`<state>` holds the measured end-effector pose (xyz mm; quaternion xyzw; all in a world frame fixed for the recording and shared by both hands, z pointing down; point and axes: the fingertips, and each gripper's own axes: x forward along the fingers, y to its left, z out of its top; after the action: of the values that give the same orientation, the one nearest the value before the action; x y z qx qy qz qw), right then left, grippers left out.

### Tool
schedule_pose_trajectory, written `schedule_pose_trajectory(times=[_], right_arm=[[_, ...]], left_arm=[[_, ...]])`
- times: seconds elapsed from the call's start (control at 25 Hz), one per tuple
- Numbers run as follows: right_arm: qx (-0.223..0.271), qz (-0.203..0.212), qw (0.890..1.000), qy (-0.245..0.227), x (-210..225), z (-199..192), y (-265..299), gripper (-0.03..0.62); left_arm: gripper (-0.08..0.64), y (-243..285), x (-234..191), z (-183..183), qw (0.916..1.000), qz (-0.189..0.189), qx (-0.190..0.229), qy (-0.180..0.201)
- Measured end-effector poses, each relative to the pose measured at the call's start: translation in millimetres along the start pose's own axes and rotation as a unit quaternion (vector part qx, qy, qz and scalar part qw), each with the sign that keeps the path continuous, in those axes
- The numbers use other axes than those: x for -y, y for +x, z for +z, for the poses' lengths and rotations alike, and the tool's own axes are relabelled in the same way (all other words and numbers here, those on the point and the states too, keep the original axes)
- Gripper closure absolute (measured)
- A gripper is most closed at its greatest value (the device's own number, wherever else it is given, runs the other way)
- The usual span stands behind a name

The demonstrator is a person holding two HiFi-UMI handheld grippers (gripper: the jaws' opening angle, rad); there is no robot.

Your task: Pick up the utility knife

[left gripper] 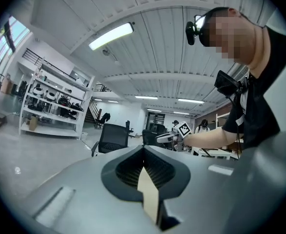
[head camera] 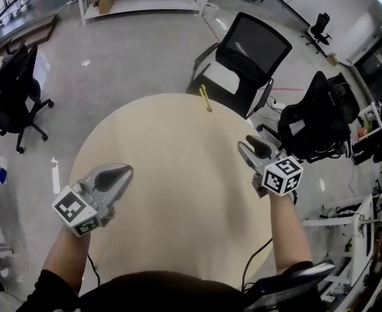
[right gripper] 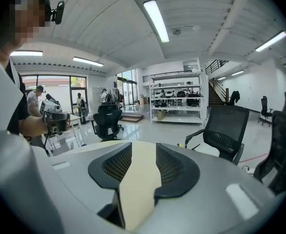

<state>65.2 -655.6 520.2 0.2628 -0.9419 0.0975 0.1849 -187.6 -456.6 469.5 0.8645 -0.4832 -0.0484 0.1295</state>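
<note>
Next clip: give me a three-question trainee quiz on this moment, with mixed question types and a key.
1. True or false: the utility knife lies at the far edge of the round table, and neither gripper touches it.
2. Which gripper's jaws stand apart with nothing between them? A) left B) right C) neither
3. Fill in: just beyond the knife, off the table, stands a black office ____.

Key
1. True.
2. B. The right gripper is open and empty. The left gripper has its jaws meeting at the tips.
3. chair
</note>
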Motion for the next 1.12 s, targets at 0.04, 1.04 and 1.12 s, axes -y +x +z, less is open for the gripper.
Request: schedule_pose_trajectory(times=[0.04, 1.04, 1.12], right_arm=[[-0.006, 0.001, 1.0, -0.002, 14.0, -1.5, 19.2, 0.42], [-0.163, 0.018, 0.98, 0.113, 221.1, -98.1, 371.2, 0.199], [-0.171, 0.018, 0.979, 0.107, 222.6, -99.1, 384.2, 0.198]], left_arm=[[0.563, 7.7, -8.5, -4.3, 1.0, 0.0, 0.001, 0.005], [0.563, 33.2, -133.1, -127.7, 0.9988, 0.016, -0.045, 0.013], [0.563, 32.3, -138.3, -132.2, 0.9987, 0.014, -0.045, 0.019]])
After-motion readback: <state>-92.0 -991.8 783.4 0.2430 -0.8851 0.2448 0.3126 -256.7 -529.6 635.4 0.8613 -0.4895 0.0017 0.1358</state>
